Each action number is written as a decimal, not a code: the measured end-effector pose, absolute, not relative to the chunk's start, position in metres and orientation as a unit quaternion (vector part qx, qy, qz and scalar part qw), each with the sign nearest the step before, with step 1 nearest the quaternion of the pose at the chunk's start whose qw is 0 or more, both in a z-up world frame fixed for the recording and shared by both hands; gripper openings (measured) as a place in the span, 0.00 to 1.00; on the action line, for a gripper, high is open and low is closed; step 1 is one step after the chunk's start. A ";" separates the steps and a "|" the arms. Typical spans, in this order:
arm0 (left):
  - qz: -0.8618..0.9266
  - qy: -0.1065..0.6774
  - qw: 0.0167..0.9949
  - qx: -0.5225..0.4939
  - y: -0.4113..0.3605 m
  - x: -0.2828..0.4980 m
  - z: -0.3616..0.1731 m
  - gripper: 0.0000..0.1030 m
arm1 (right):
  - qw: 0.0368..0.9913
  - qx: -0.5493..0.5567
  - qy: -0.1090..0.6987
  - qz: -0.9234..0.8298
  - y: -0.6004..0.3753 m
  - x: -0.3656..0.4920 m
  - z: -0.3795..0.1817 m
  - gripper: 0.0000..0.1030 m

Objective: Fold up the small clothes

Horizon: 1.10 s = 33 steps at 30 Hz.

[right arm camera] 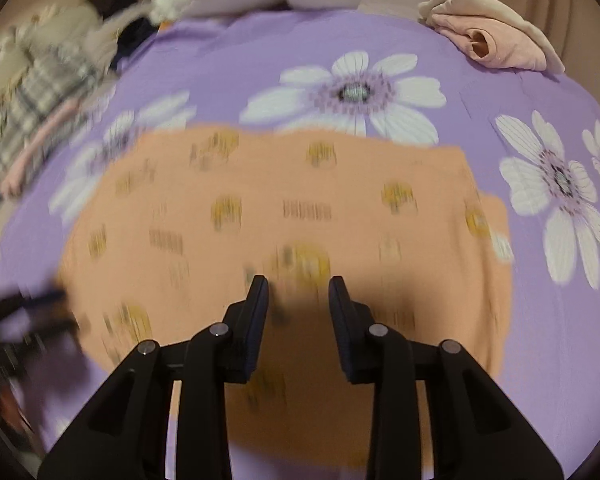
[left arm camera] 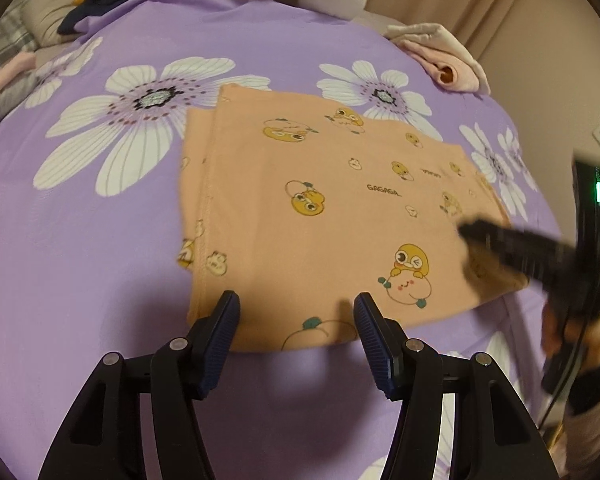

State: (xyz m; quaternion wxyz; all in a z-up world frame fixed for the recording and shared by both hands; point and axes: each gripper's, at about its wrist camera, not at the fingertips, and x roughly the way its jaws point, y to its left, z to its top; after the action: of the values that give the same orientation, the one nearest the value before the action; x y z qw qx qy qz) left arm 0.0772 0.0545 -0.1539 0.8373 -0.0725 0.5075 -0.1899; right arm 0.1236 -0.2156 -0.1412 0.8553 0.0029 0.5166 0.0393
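Left gripper (left arm camera: 296, 312) spread wide, empty, over near edge of orange shirt (left arm camera: 320, 208). Right gripper (right arm camera: 298, 292) partly spread, empty, above shirt. Shirt folded flat on purple bedsheet (left arm camera: 80, 240).

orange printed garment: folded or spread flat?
Folded. The orange garment lies flat on the purple sheet, with a second layer's edge and stitched hem showing along its left side.
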 end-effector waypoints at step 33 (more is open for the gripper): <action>-0.268 0.537 0.710 -0.367 0.144 0.120 -0.186 0.66 | 0.827 0.096 0.551 0.055 -0.162 0.141 -0.120 0.33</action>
State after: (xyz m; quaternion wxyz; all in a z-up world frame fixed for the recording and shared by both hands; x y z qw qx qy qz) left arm 0.1198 0.1438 -0.1861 0.7104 -0.3673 0.5371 -0.2684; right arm 0.1413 -0.1618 -0.1197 0.8272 0.0959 0.5509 0.0554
